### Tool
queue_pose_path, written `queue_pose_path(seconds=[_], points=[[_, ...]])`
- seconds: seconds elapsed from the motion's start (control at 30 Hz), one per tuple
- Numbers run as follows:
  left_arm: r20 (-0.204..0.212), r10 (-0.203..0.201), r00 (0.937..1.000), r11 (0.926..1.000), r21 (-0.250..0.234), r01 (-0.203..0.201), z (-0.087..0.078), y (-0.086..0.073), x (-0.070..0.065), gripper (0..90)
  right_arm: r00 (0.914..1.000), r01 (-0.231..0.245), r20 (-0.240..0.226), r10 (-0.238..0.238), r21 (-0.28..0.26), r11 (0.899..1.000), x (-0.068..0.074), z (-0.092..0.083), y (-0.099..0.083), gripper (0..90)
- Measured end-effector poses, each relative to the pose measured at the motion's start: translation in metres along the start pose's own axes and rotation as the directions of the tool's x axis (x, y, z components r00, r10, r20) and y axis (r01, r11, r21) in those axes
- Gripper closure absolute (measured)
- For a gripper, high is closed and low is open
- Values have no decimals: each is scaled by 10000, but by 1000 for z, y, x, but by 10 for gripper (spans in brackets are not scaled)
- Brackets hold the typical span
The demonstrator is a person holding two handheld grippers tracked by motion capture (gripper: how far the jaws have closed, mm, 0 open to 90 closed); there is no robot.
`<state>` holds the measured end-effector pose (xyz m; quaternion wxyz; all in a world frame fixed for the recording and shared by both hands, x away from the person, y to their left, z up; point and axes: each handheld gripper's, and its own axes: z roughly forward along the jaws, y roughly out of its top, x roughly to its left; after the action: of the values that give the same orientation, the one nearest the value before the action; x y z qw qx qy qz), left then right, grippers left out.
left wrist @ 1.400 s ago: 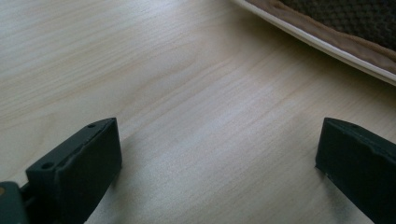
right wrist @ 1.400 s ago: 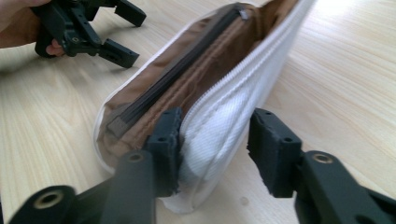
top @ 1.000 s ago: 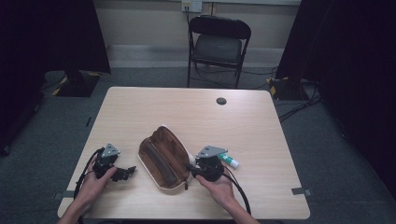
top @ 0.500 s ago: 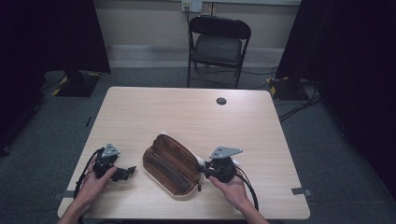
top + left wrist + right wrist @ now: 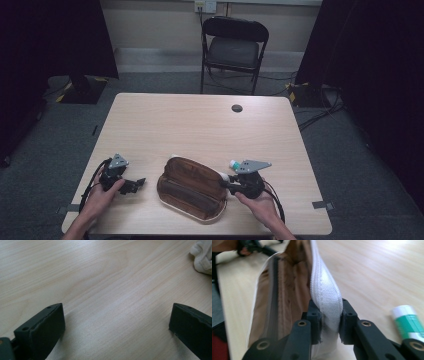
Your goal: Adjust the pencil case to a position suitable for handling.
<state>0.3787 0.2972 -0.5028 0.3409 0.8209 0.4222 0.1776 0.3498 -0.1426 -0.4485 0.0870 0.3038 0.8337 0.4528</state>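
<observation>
Right tool (image 5: pixel 327 315) pinches the open brown pouch's (image 5: pixel 192 185) white edge

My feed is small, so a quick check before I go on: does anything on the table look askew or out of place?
Nothing looks spilled or damaged. The brown pouch lies askew, its white zipper edge pinched in the right hand-held gripper. A white and green tube lies loose beside that gripper. The left hand-held gripper rests open on the table.

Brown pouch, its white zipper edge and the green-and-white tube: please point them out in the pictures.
brown pouch (image 5: pixel 192 185), high view, on its brown top face
white zipper edge (image 5: pixel 325 293), right gripper view, on the woven tape above the jaws
green-and-white tube (image 5: pixel 409 322), right gripper view, on its green band
</observation>
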Motion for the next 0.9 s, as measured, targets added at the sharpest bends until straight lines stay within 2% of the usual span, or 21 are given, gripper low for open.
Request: queue_pose_path(seconds=[0.17,0.3,0.43,0.77,0.9], points=[[1,4,10000,10000,1,-4,0,0,0,0,9975,-168,677,185,-256,9995,-11,-1,2,695],[1,2,10000,10000,-1,-2,0,0,0,0,9945,-259,1002,300,-417,9988,-16,0,3,695],[1,-2,10000,10000,-2,2,0,0,0,0,9917,-324,1227,389,-546,9980,-19,2,7,750],[2,-1,10000,10000,1,1,0,0,0,0,9864,-412,1559,523,-738,9964,-27,13,14,742],[0,0,10000,10000,2,0,0,0,0,0,9874,-457,1477,561,-733,9963,-29,16,16,740]])
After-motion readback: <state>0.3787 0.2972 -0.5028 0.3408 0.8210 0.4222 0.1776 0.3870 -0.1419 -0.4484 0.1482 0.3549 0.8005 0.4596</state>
